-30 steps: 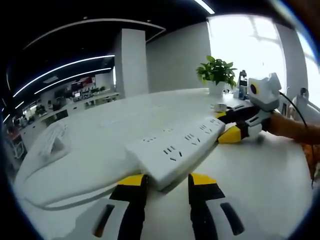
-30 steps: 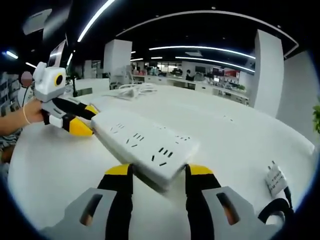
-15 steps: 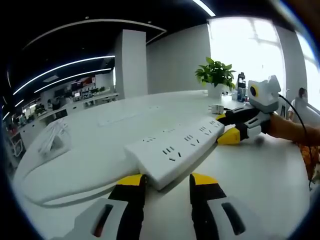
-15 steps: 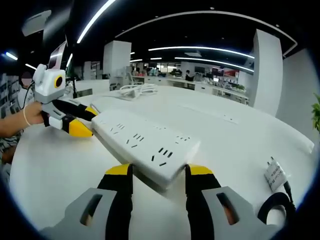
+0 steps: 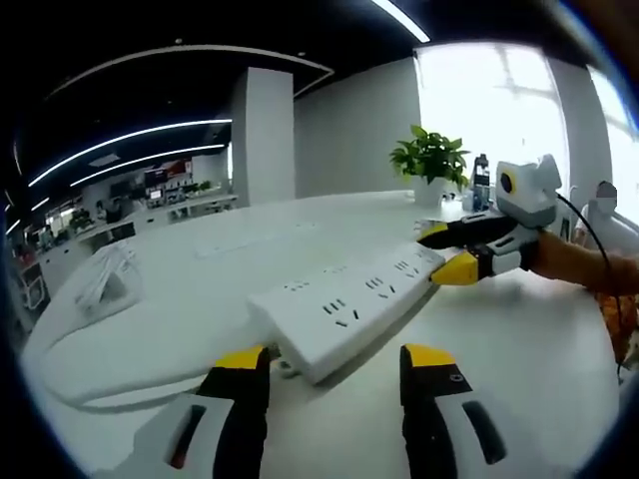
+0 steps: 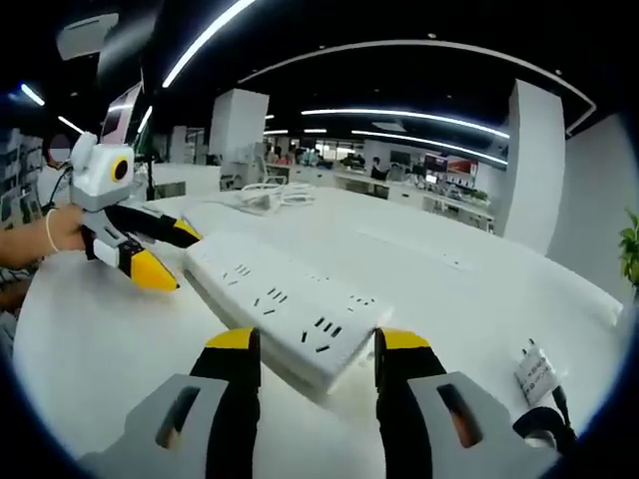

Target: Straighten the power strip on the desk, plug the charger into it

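Note:
The white power strip lies flat on the white desk, running away from my left gripper. That gripper is open, its yellow-tipped jaws standing wide of the strip's near end. My right gripper straddles the opposite end of the strip, jaws slightly parted and just off its sides. Each gripper appears in the other's view at the far end: the right gripper and the left gripper, whose jaws are spread just short of the strip. The white charger with a black cable lies at the right.
A bundle of white cable lies on the desk's far side. A potted plant and a bottle stand by the window. A person's hand holds the other gripper. Office desks stand in the background.
The left gripper's jaws have spread wide and let go of the strip. The right gripper's jaws have parted a little. The strip now rests on the desk.

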